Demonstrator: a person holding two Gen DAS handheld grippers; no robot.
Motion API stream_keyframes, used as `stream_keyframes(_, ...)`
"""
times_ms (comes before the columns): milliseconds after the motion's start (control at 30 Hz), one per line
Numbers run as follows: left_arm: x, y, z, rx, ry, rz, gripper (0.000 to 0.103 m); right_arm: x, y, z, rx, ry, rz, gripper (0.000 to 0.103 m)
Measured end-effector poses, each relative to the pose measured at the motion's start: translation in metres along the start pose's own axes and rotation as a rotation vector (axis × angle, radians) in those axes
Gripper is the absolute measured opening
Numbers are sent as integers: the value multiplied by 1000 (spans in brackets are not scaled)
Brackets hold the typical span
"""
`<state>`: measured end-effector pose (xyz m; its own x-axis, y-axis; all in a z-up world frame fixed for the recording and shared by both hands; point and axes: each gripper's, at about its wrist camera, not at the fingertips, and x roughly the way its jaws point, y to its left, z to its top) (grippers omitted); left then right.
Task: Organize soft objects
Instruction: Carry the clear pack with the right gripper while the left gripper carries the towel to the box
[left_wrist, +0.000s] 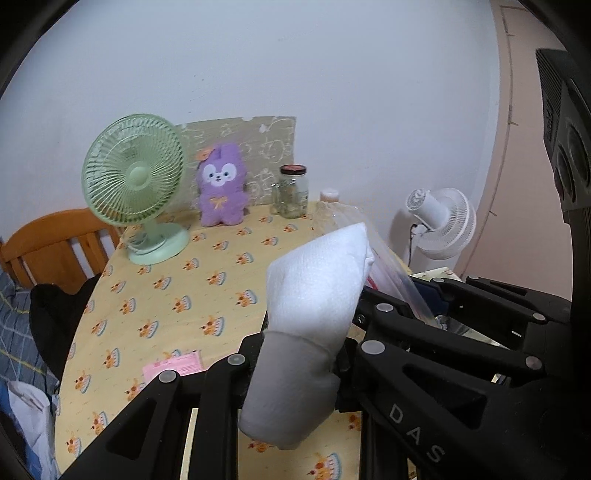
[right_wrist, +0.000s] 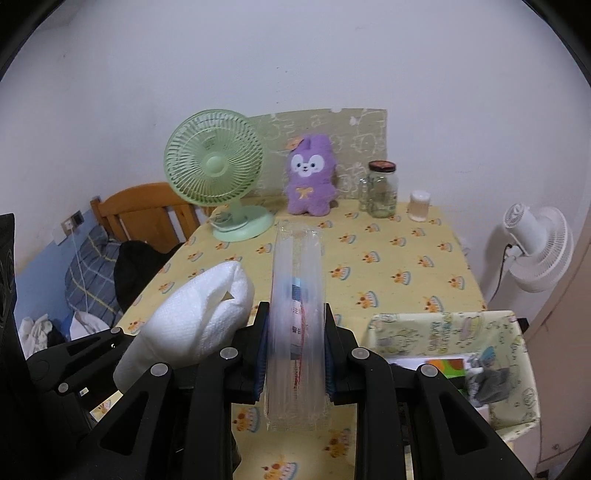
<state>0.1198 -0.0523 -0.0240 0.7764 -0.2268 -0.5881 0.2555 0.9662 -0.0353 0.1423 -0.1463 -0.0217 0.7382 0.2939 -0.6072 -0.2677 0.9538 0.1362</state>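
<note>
Both grippers clamp: left gripper (left_wrist: 299, 365) on sock (left_wrist: 314, 295), right gripper (right_wrist: 295, 354) on seemingly plastic pouch (right_wrist: 297, 295); only right shows bin (right_wrist: 443, 328).

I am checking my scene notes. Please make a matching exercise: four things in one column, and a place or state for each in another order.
Things:
1. sock
2. clear pack
3. plush
4. basket

Places or states:
a. upright at the table's far edge
b. held in the left gripper
c. at the table's right side, holding items
d. held in the right gripper

Pairs: 1-b, 2-d, 3-a, 4-c
</note>
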Motion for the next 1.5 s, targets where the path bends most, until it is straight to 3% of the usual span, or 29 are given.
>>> stream_keyframes(233, 10, -30, 3, 70, 11, -38, 22, -8, -29, -5, 35, 17, -107, 27)
stream_keyframes(533, 28, -66, 12, 108, 16, -88, 22, -18, -69, -8, 71, 0, -169, 27)
stream_keyframes(1400, 98, -137, 8, 187, 154, -139, 27, 9, -164, -32, 181, 97, -261, 27)
stream_keyframes(1500, 107, -142, 4, 192, 174, -138, 33, 13, -173, -39, 190, 113, -263, 27)
